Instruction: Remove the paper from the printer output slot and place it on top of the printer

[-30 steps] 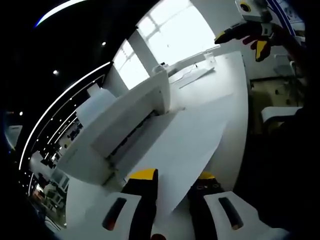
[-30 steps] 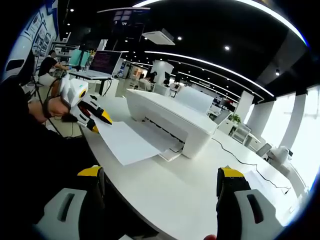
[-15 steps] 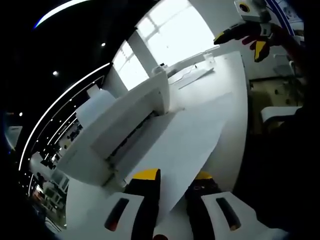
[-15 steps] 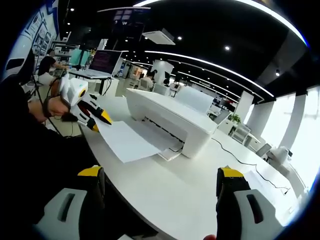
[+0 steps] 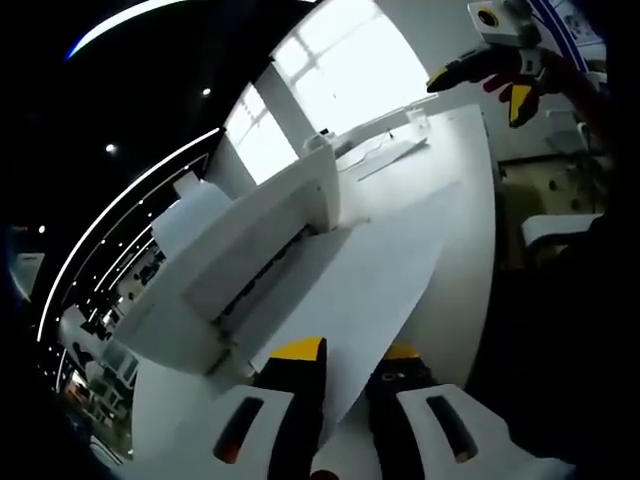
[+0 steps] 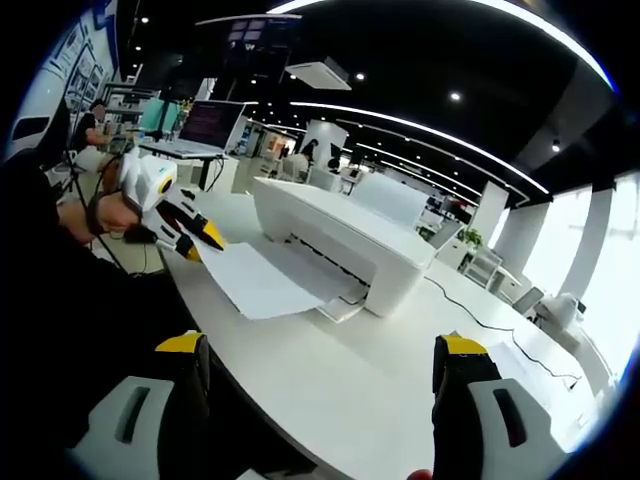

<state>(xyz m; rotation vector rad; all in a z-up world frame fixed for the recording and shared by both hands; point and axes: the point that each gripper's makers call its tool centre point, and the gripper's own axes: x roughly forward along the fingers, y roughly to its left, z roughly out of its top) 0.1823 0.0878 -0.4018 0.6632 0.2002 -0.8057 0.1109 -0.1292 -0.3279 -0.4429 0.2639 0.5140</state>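
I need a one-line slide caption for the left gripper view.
Left gripper closing on white paper sheet protruding from white printer.

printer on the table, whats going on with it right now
A person is using two handheld grippers at a white printer on a white table. The left gripper has its jaws closed on the near edge of the sheet of paper, whose far end is still at the printer's output slot. The right gripper hangs open above the table, holding nothing. Nothing has been placed on top of the printer yet.
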